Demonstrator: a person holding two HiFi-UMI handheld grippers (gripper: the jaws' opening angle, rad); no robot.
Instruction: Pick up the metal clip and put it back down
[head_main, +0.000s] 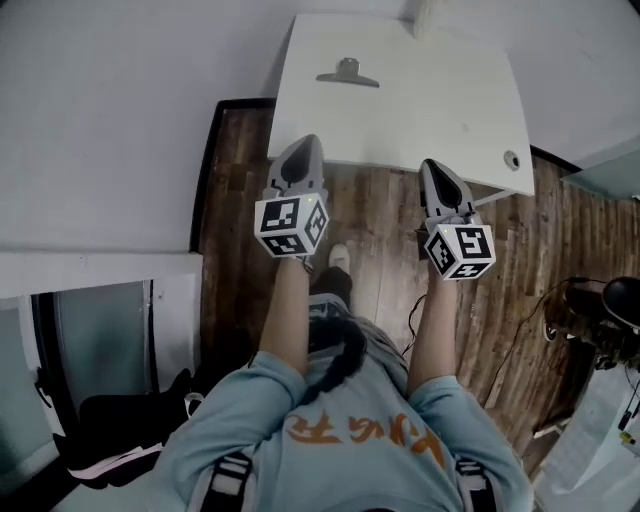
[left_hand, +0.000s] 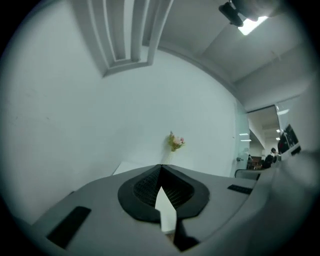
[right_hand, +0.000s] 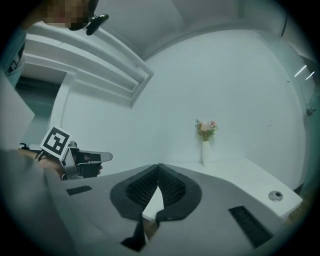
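Note:
The metal clip (head_main: 346, 73) lies on the far part of the white table (head_main: 440, 110), untouched. My left gripper (head_main: 303, 152) hovers at the table's near edge, well short of the clip, shut with nothing in it. My right gripper (head_main: 432, 172) hangs beside it to the right, just short of that edge, also shut and empty. In the left gripper view the jaws (left_hand: 160, 167) meet tip to tip. The right gripper view shows its jaws (right_hand: 158, 166) closed the same way, with the left gripper (right_hand: 82, 162) off to the side. The clip is hidden in both gripper views.
A small vase of flowers (right_hand: 205, 137) stands at the table's back by the white wall (left_hand: 75, 125). A round cable hole (head_main: 511, 159) sits near the table's right corner. Below are wooden floor (head_main: 380, 215), cables (head_main: 560, 310) at right and a dark bag (head_main: 120, 415) at left.

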